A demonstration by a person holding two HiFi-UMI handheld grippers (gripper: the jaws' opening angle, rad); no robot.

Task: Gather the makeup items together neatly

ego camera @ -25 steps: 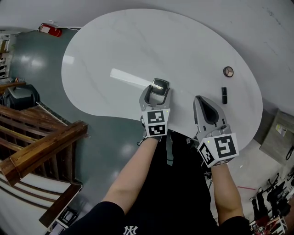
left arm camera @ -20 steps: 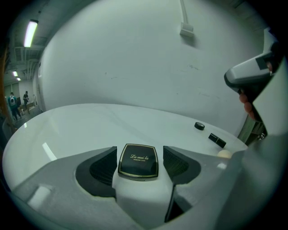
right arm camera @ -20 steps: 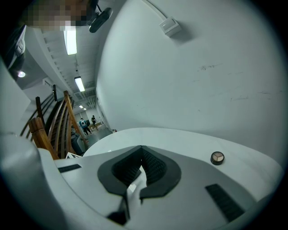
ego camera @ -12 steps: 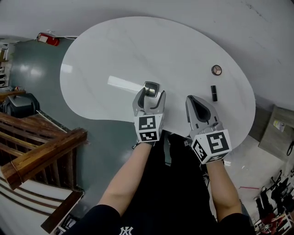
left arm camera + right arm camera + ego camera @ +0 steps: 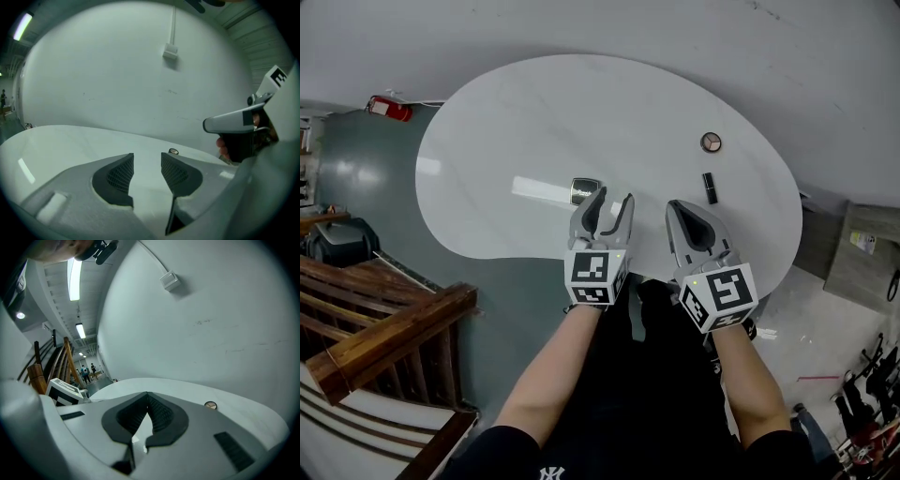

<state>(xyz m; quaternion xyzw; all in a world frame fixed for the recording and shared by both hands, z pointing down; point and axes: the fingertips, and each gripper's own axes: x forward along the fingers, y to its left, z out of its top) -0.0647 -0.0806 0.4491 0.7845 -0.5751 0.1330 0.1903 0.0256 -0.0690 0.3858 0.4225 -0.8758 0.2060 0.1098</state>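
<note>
Makeup items – square compact (image 5: 584, 191) lying apart from round compact (image 5: 711, 142), black tube (image 5: 710, 187); ungathered. L gripper (image 5: 611, 202) jaws narrowing, half-spread, empty – R gripper (image 5: 675, 208) pinched together, empty.

Lying flat: square compact (image 5: 584, 190) alone; black tube (image 5: 710, 187) near round compact (image 5: 711, 142).

Noted: the left gripper (image 5: 613, 199), on the bare left forearm (image 5: 551, 370), has jaws partly apart that have just been closing with nothing between them, while the right gripper (image 5: 675, 206), on the right forearm (image 5: 752, 384), sits just beside it, jaws pressed together and empty.
</note>
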